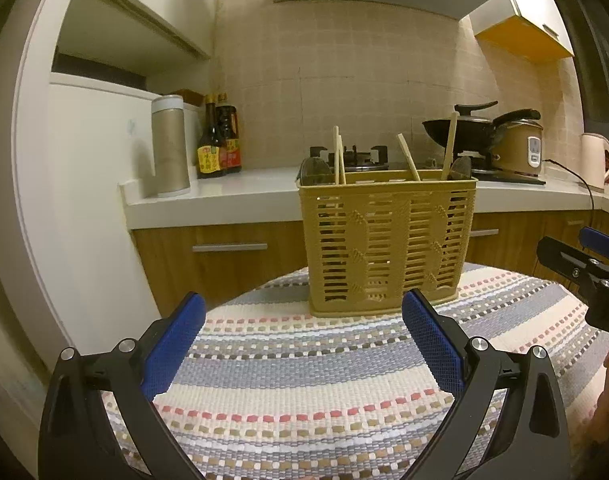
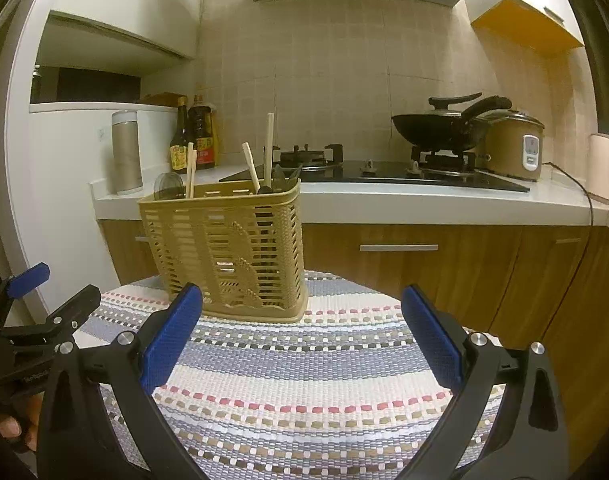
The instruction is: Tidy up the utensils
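Slatted plastic basket (image 1: 386,246) on woven striped cloth (image 1: 304,368); both tools (image 1: 303,340) (image 2: 302,338) spread apart, empty.

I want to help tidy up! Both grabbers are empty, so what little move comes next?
Probably ease the left hand-held gripper forward toward the yellow basket. It is open, holds nothing, and faces the basket; the chopsticks and spoons already stand inside, and the striped cloth shows no loose utensils.

We can't read a single word here. The two sauce bottles (image 1: 218,140) far ahead and left of the left gripper carry yellow and red labels, too blurred to make out. The rice cooker's panel (image 2: 530,152), ahead-right of the right gripper, is likewise unreadable.
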Available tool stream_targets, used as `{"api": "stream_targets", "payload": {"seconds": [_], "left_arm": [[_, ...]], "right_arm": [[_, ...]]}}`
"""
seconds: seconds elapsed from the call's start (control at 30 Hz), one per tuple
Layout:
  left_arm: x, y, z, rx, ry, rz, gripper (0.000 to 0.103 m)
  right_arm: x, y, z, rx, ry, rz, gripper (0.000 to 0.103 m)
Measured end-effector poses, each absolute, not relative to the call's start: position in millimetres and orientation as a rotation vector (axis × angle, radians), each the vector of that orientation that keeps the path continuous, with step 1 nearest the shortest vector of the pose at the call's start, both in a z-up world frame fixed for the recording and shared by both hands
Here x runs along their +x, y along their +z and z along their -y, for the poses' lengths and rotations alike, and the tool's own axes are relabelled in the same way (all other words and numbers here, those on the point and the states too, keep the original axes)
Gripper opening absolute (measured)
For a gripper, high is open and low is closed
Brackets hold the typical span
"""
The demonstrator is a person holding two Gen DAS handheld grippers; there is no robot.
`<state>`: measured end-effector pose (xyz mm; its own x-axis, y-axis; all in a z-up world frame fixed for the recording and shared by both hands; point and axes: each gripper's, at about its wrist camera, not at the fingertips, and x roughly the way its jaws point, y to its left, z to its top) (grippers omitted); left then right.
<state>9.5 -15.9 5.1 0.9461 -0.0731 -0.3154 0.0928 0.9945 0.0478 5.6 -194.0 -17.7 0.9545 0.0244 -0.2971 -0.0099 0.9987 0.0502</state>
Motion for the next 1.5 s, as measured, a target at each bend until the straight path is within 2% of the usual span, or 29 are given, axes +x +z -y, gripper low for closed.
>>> {"api": "stream_targets", "payload": {"seconds": [1.5], "left_arm": [[11.5,4.4,16.5,0.056,-0.092,-0.344,0.095]], "right_arm": [[12.5,-22.8,194.2,0.045,0.011,-0.346,0.095]]}}
